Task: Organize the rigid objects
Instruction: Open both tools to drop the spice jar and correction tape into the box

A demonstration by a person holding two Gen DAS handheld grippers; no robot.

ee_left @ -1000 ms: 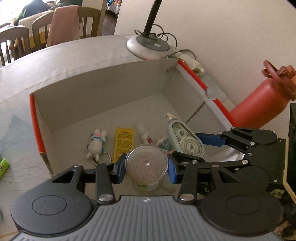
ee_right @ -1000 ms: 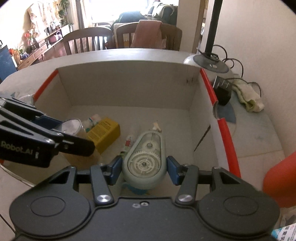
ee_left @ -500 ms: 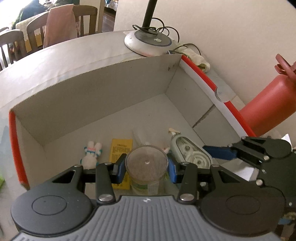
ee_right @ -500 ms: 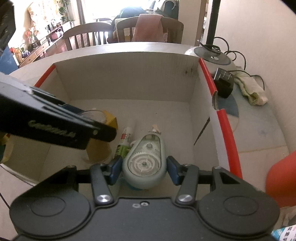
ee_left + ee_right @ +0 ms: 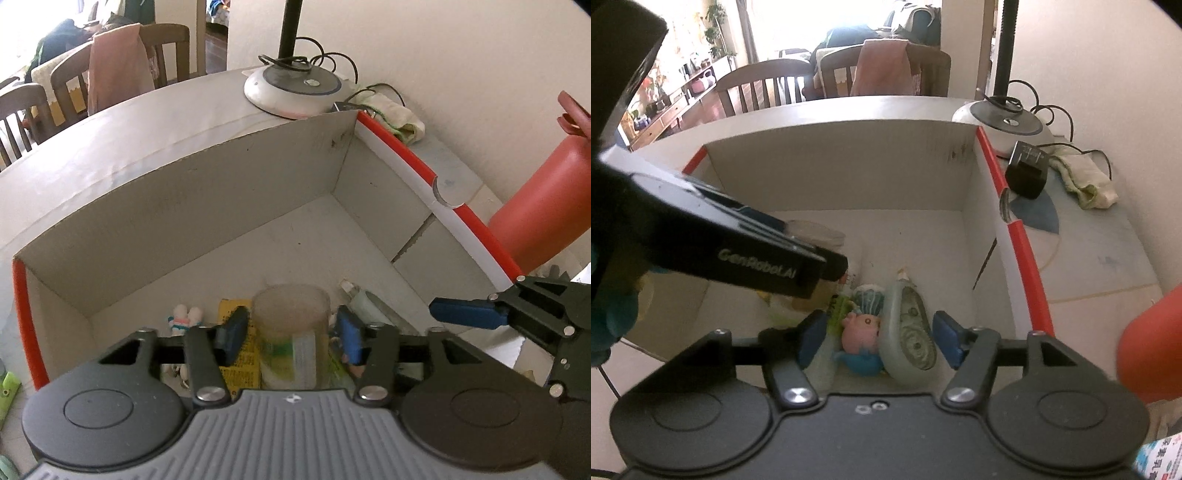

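Two views, both over the cardboard box [image 5: 207,206]:
Left wrist view, left gripper [image 5: 291,334]: jaws have just been opening; the clear jar [image 5: 291,332] stands between the pads with a gap on each side, so it is released.
Jar's place: upright on the box floor, near the front wall, with the yellow packet [image 5: 240,354] just beside it.
Right wrist view, right gripper [image 5: 882,341]: jaws have just been opening; the correction tape dispenser [image 5: 908,328] lies between them, tilted on edge, no pad pressing it.
Dispenser's place: on the box floor near the front wall, leaning against a pink and blue toy [image 5: 862,332].
Step in hand: both items appear delivered; this reads as the let-go.
Next move: probably lift both grippers straight out without knocking the jar over.
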